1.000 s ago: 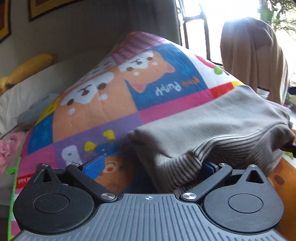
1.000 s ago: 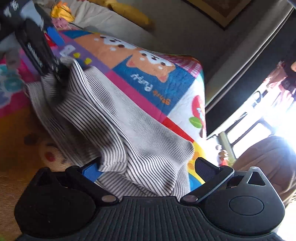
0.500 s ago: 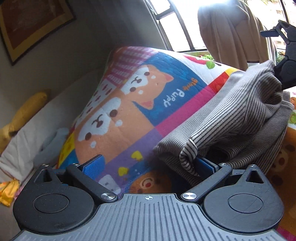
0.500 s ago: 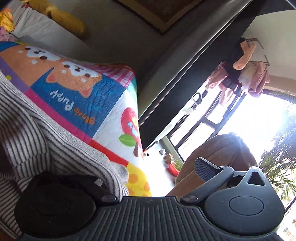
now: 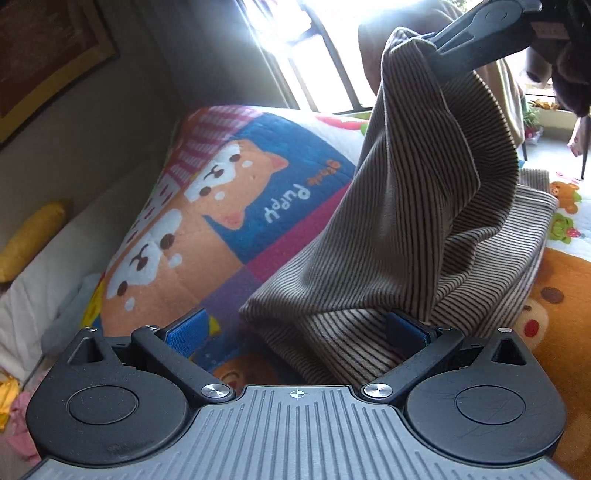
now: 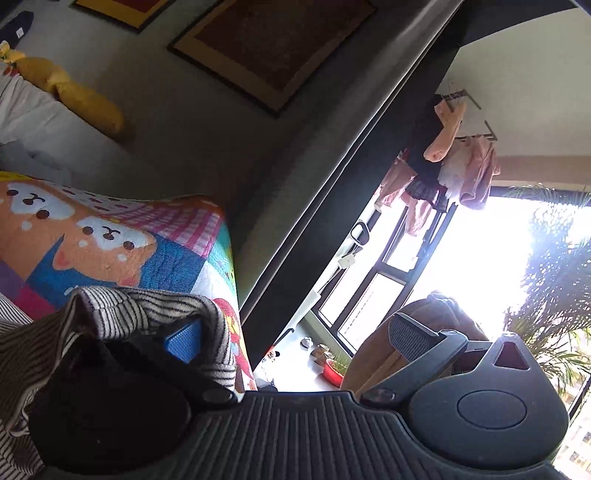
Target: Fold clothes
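A: Left wrist view. The left gripper [image 5: 295, 332] has its fingers [image 5: 186, 334] spread wide. The striped garment [image 5: 388, 236] lies between them, bunched against the right-hand blue pad; the left pad is bare, nothing pinched.

B: Where does the garment sit?

A: Its lower part rests on the puppy-print quilt [image 5: 229, 206], which covers a bed. Its upper part is drawn up to a peak, where the right gripper [image 5: 476, 33] has one black finger under the cloth.

B: Right wrist view?

A: The right gripper [image 6: 291, 332] has its fingers [image 6: 410, 334] apart. The striped garment [image 6: 147, 306] is draped over the left-hand finger, with the blue pad showing under the fold. The right-hand finger is bare, with no cloth near it. So the cloth hangs hooked over one finger rather than clamped.

B: Surroundings?

A: A yellow pillow [image 6: 74, 96] by the wall, a framed picture [image 6: 273, 48] above, laundry [image 6: 454, 166] hanging at the bright window, and a brown cloth-draped shape [image 6: 417, 332] beyond the bed.
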Action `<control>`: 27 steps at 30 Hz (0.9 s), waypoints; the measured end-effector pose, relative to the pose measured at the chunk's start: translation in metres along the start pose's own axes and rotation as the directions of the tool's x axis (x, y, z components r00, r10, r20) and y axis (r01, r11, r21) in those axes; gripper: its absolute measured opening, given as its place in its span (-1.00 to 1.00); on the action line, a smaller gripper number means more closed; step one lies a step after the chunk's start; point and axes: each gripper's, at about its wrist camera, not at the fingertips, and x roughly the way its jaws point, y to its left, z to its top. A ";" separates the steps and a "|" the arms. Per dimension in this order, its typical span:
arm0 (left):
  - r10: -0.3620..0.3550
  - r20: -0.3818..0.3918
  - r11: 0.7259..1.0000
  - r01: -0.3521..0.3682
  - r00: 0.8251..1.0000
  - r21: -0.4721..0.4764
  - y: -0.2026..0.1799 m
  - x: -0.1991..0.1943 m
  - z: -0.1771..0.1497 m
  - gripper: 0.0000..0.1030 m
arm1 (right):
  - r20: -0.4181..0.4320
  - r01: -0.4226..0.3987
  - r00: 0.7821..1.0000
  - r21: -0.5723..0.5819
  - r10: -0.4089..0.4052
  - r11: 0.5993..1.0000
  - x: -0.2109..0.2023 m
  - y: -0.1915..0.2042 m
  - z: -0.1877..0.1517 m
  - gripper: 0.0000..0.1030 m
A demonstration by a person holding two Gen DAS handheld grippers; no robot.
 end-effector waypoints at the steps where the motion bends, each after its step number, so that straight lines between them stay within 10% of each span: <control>1: 0.050 -0.006 0.999 -0.050 0.999 -0.009 -0.001 0.005 0.000 1.00 | 0.003 0.006 1.000 -0.011 -0.006 1.000 -0.001 0.001 0.000 1.00; 7: 0.304 0.030 0.938 -0.293 0.952 -0.187 0.037 0.001 0.004 1.00 | 0.013 0.049 0.999 -0.008 -0.049 0.999 -0.005 -0.005 0.003 1.00; 10: 0.058 0.161 0.943 -0.001 0.985 -0.334 0.060 -0.039 -0.001 1.00 | 0.016 0.042 0.999 0.014 -0.042 0.999 -0.011 -0.012 0.008 1.00; 12: -0.120 0.246 0.928 0.197 0.962 -0.315 0.059 -0.062 -0.008 1.00 | 0.036 0.038 0.999 0.009 -0.039 0.999 -0.018 -0.012 0.014 1.00; 16: -0.200 0.198 0.978 0.209 0.960 -0.025 0.005 -0.072 -0.017 1.00 | 0.084 0.028 0.996 0.000 -0.027 1.000 -0.034 -0.012 0.030 1.00; 21: 0.027 0.054 0.999 -0.029 0.998 0.030 -0.024 -0.027 -0.018 1.00 | 0.139 0.013 0.990 -0.006 -0.012 1.000 -0.057 -0.017 0.046 1.00; 27: 0.357 0.058 0.883 -0.316 0.932 -0.346 0.060 -0.069 -0.010 1.00 | 0.155 0.019 0.988 -0.022 -0.015 1.000 -0.071 -0.038 0.045 1.00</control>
